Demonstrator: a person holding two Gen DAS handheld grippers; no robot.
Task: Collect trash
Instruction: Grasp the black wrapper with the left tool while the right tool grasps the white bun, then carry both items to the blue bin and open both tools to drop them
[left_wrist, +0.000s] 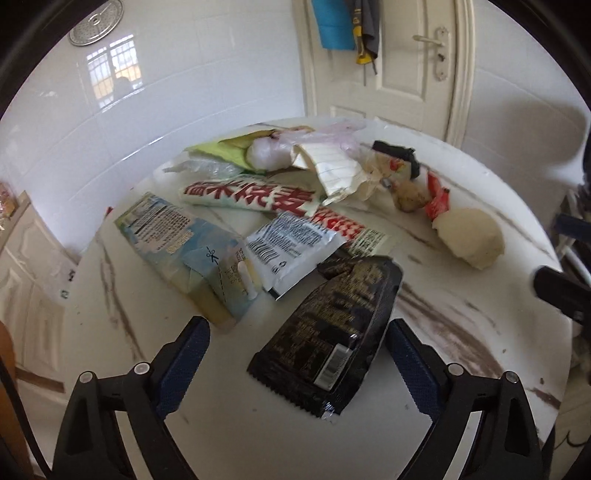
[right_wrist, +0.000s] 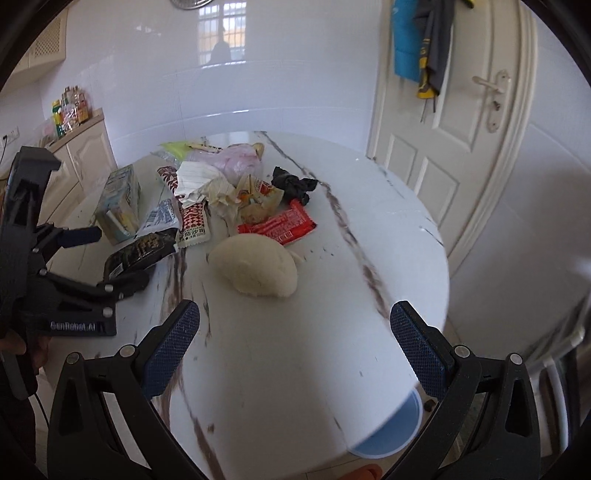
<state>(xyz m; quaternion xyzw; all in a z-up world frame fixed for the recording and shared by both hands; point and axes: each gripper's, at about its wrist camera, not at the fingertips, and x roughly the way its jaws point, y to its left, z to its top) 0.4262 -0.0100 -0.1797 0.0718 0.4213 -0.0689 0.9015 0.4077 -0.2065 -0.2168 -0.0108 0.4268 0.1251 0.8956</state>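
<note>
Trash lies on a round white marble table (left_wrist: 258, 435). A black wrapper (left_wrist: 332, 332) lies between the open fingers of my left gripper (left_wrist: 297, 332), which is just above it; it also shows in the right wrist view (right_wrist: 138, 254). Behind it lie a white packet (left_wrist: 291, 247), a light blue carton (left_wrist: 184, 240), a red-and-white wrapper (left_wrist: 255, 194), crumpled paper (left_wrist: 338, 168) and a pale dough-like lump (left_wrist: 471, 236). My right gripper (right_wrist: 295, 325) is open and empty, near the lump (right_wrist: 255, 267). A red wrapper (right_wrist: 280, 225) lies behind the lump.
A white door (right_wrist: 461, 147) with hanging clothes stands behind the table. A cabinet (right_wrist: 81, 158) with bottles is at the left. A blue-rimmed bin (right_wrist: 388, 432) shows below the table's near right edge. The wall behind is white tile.
</note>
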